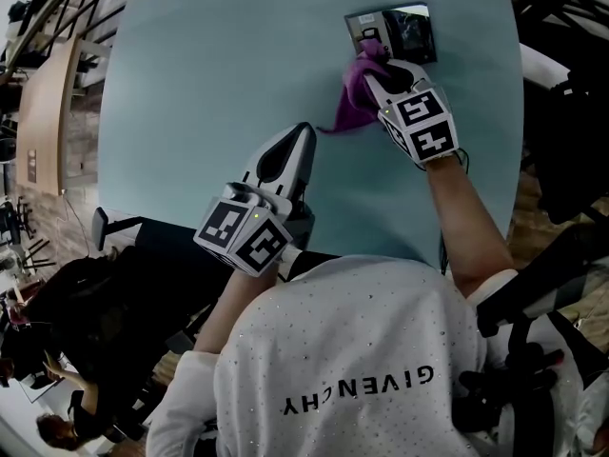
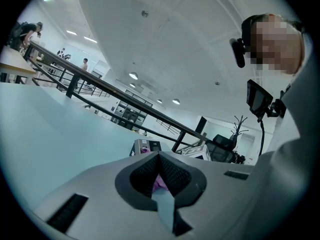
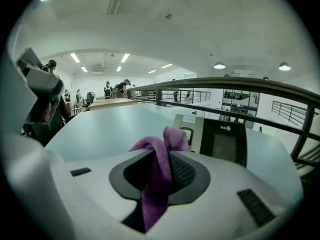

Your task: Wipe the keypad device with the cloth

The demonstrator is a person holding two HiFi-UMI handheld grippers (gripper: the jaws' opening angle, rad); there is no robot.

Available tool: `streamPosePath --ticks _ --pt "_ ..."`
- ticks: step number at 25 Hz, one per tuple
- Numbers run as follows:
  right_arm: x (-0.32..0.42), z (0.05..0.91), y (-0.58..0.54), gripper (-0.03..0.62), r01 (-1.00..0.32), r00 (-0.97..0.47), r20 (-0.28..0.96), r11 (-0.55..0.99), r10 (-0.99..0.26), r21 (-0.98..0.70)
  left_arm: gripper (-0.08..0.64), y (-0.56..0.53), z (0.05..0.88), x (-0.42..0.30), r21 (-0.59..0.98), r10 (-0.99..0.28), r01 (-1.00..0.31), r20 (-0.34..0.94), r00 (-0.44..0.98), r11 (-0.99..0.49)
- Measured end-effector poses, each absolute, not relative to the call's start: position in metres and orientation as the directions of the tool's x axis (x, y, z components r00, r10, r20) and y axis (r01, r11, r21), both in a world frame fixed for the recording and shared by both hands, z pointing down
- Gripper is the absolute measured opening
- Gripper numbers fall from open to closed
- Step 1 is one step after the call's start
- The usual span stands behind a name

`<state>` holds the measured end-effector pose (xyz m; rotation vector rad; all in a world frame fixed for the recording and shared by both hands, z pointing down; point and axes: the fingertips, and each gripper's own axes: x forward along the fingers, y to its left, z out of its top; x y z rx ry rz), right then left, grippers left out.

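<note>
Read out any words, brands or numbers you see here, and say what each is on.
"GIVENCHY": on the person's white shirt, upside down in the head view.
Keypad device: a small label and marks, too blurred to read.
Marker cubes: square patterns only, no words.

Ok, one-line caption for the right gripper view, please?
Right hand-held gripper pinches a purple cloth in front of the keypad device on the pale blue table.

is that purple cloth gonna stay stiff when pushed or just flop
Probably floppy: the cloth folds over and hangs limp where the right tool pinches it, its loose tail drooping. It looks thin and light, so it will likely bunch rather than press flat on the keypad device.
</note>
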<state>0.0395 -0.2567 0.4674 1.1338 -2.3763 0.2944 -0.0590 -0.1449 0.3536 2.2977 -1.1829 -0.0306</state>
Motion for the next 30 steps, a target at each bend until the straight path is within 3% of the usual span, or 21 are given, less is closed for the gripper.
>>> streamPosePath --ticks 14,30 --pt "0.047 0.493 -0.257 0.072 -0.749 -0.522 0.608 0.662 -0.598 0.009 0.0 -0.146 0.355 -0.061 0.496 -0.762 -0.741 0.215 0.61 -0.453" --pt "0.097 0.495 -0.264 0.072 -0.823 -0.456 0.606 0.569 -0.652 -0.007 0.0 -0.143 0.356 -0.06 0.497 -0.775 -0.754 0.227 0.59 -0.429"
